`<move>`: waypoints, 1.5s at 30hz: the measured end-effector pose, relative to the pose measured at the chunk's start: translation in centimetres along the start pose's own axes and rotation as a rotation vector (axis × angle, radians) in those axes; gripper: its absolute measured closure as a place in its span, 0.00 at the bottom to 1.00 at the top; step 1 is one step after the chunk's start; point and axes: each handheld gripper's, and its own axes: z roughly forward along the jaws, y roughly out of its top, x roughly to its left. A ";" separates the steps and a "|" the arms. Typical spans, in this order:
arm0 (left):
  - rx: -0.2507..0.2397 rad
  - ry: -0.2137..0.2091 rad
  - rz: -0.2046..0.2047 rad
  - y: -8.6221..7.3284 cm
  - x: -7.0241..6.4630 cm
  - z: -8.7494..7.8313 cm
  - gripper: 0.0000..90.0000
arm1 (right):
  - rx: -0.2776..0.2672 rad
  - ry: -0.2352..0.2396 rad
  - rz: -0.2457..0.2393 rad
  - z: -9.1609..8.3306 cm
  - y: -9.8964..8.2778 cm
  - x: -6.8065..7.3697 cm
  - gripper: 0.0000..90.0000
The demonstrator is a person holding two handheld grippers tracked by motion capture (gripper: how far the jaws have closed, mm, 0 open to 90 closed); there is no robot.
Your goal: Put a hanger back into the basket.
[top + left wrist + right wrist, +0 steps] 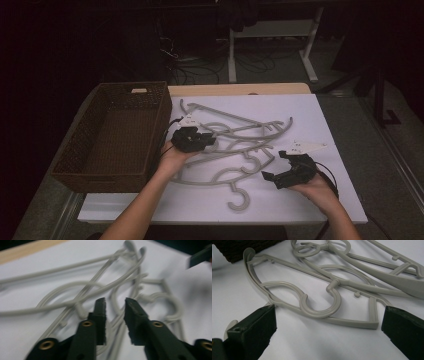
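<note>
Left gripper (115, 303) sits over the tangled grey hangers (235, 145), jaws narrowed around a thin hanger bar — pads not visibly pressing yet. Right gripper (327, 322) waits wide, a hanger hook just ahead — probably ready to steady the pile. Basket (120, 131) beside the left hand.

The high view looks forward and down from above the person's side, taking in the whole white table (320, 120), the basket (117, 135) and dark floor beyond. The left gripper view sits low and close behind its 2 jaws, facing the grey hangers (100, 287) (blurred). The right gripper view looks past wide-set jaws, equally near. All 3 views share the hanger pile (332, 287).
</note>
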 end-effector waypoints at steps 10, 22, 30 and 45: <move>0.162 0.088 0.036 -0.6 1.1 2.7 1.00 | 0.015 -0.011 -0.016 0.2 -0.1 0.2 0.00; 0.243 0.047 0.088 -0.3 0.2 4.6 1.00 | 0.000 -0.014 0.000 -0.1 -0.3 0.1 0.00; 0.257 -0.017 0.139 1.1 -1.7 5.6 1.00 | 0.001 -0.013 0.005 0.0 -0.4 -0.1 0.00; 0.233 -0.206 0.174 2.5 -7.0 8.0 1.00 | -0.015 -0.013 0.004 -0.2 -0.3 -0.2 0.00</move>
